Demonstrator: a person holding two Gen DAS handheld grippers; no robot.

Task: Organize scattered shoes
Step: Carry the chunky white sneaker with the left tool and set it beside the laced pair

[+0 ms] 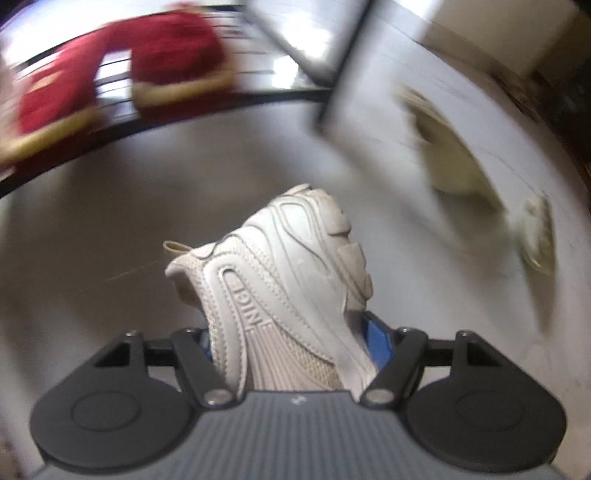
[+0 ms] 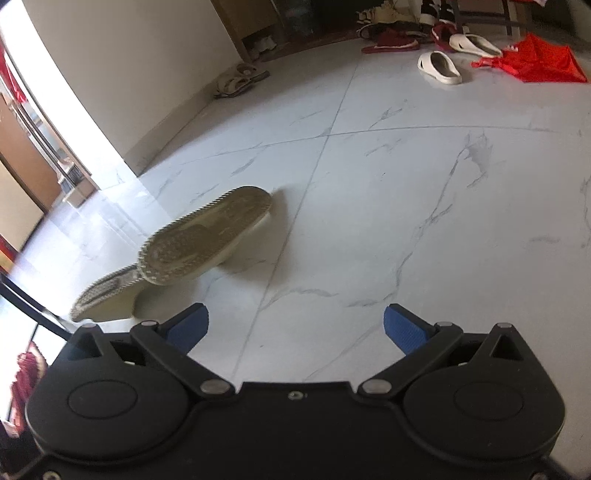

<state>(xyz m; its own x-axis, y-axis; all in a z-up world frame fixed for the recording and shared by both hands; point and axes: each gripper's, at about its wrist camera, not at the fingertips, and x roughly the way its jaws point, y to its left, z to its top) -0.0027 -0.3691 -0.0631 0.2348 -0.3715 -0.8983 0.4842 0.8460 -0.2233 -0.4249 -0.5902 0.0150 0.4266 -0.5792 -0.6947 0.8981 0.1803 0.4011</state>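
My left gripper is shut on a white sneaker and holds it in the air, heel end up, above the floor. Two red slippers with cream soles sit blurred on a black rack at upper left. A beige slipper lies blurred on the floor at right. My right gripper is open and empty above the marble floor. Two beige slippers lie sole-up on the floor to its left, one partly over the other.
In the right wrist view, white clogs, a red cloth, dark red shoes and brown sandals lie far off near a wooden shelf. A wall runs along the left.
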